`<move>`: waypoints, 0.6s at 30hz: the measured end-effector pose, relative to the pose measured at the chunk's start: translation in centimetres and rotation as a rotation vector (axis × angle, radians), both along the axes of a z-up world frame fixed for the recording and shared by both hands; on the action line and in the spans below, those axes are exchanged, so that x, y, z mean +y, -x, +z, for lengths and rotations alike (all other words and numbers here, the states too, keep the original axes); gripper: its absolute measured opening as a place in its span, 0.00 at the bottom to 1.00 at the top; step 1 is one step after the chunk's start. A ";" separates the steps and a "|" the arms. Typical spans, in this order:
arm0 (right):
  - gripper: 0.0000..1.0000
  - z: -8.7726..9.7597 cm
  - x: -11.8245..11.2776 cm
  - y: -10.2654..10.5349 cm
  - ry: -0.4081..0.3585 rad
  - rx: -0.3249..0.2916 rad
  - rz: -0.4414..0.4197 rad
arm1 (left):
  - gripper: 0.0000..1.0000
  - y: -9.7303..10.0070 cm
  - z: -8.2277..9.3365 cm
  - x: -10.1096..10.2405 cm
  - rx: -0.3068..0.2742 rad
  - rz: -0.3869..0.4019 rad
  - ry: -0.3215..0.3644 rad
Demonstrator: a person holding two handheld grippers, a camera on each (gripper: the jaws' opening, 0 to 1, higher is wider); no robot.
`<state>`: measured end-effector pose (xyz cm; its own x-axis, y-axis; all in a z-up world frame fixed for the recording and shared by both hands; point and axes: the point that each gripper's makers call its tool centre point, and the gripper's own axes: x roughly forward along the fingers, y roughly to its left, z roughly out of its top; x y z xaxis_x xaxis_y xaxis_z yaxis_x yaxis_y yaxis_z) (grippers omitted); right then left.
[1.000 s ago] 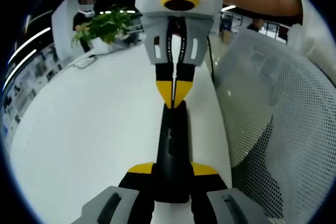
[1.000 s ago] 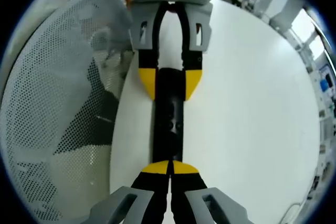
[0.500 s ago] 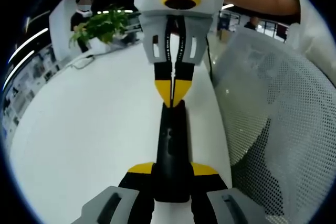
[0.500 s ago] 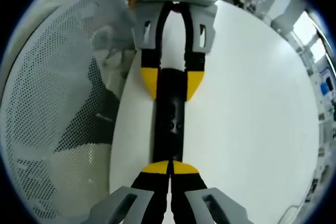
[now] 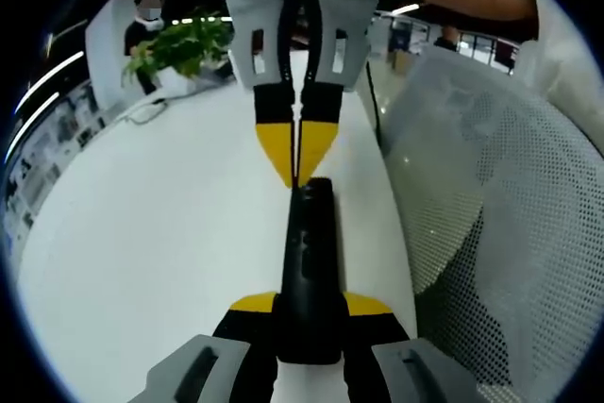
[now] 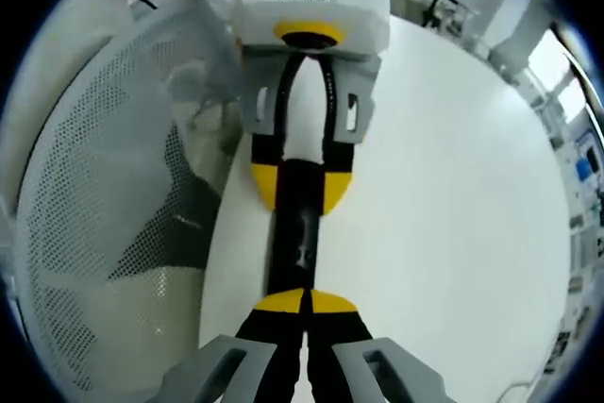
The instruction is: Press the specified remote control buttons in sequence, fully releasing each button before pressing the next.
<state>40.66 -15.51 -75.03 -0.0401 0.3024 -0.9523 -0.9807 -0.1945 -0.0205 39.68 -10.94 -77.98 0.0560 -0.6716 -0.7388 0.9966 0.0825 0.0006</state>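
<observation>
Left gripper view: remote control [image 5: 309, 271] clamped in left hand-held gripper [image 5: 310, 307]

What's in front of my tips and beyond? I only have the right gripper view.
Observer: In the left gripper view, the right gripper shows head-on at the top, jaws shut, tips at the far end of the black remote. Can't tell if they touch it.
Operator: Anything behind my gripper on the table?
Observer: A green potted plant at the far end of the white table.
Operator: Anyone near it?
Observer: A person stands just beyond the plant, by a white pillar.
</observation>
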 end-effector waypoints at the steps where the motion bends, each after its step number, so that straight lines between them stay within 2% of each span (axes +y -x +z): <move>1: 0.00 -0.1 0.0 0.1 0.004 0.003 0.003 | 0.24 0.0 0.0 0.0 0.000 0.000 0.000; 7: 0.00 -1.4 -0.4 0.5 0.041 0.016 0.011 | 0.24 0.0 0.0 0.1 0.000 0.001 0.003; 18: 0.00 -2.3 0.0 0.9 0.034 0.033 -0.006 | 0.24 0.0 0.0 0.1 -0.002 0.003 0.001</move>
